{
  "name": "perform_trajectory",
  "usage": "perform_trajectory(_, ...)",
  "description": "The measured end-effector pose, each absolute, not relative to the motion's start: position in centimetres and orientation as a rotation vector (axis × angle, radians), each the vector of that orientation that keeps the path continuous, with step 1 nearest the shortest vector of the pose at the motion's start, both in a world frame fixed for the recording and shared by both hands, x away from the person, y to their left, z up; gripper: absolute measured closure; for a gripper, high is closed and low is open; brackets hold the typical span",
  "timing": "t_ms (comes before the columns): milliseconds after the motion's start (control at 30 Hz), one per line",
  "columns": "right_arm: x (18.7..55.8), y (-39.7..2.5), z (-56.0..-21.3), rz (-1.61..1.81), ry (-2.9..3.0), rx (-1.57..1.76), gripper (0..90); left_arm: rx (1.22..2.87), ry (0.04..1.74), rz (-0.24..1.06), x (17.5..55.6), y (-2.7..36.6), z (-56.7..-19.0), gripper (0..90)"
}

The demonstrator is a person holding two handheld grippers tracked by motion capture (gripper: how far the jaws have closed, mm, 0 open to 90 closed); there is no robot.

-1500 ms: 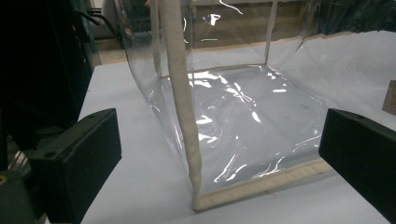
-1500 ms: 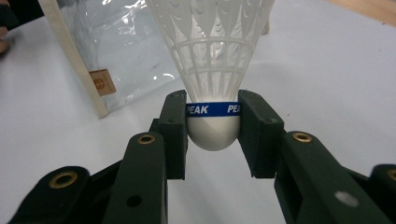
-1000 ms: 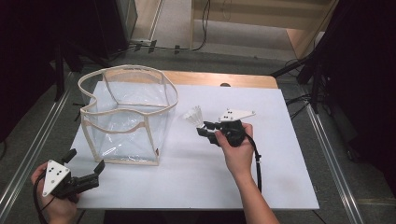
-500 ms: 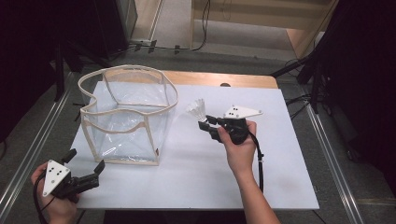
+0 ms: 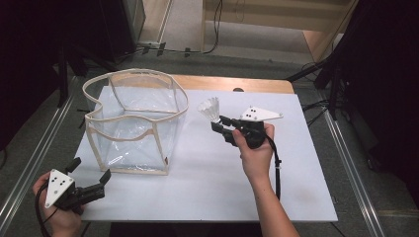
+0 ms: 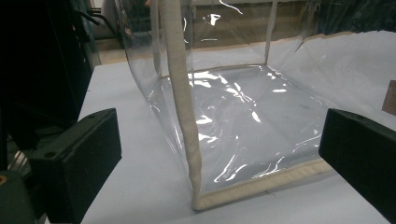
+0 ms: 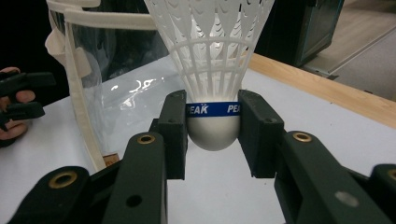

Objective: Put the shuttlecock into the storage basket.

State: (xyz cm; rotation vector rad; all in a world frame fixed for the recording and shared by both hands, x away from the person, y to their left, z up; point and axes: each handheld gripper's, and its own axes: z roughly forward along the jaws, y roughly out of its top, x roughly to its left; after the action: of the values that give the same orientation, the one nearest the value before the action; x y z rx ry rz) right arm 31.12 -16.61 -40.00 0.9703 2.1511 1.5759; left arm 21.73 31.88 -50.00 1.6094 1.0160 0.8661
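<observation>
A white plastic shuttlecock [image 5: 210, 110] [image 7: 211, 70] with a blue band stands skirt-up in my right gripper [image 5: 218, 123] [image 7: 212, 128], which is shut on its rounded cork base, held above the white table right of the bag. A clear plastic bag [image 5: 134, 123] [image 6: 233, 102] with cream fabric trim stands open-topped on the table's left half. My left gripper [image 5: 91, 177] is open near the table's front left corner, jaws pointing at the bag's near corner [image 6: 194, 186], a short way off it.
The white tabletop [image 5: 207, 182] has a wooden strip [image 5: 232, 84] along its far edge. Metal rails [image 5: 353, 173] run along both sides. Dark stands and cables sit on the floor beyond. A cable [image 5: 275, 168] trails from the right gripper.
The right gripper has lifted the shuttlecock slightly up and left, toward the bag. The left gripper has stayed in place.
</observation>
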Motion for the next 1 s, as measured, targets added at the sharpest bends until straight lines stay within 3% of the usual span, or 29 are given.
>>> perform_trajectory(1000, 31.8, -15.8, -36.6, 1.634, 2.098, 0.921, 62.4, 1.609, 1.015, 0.864, 21.7, 31.9, -50.0, 0.0)
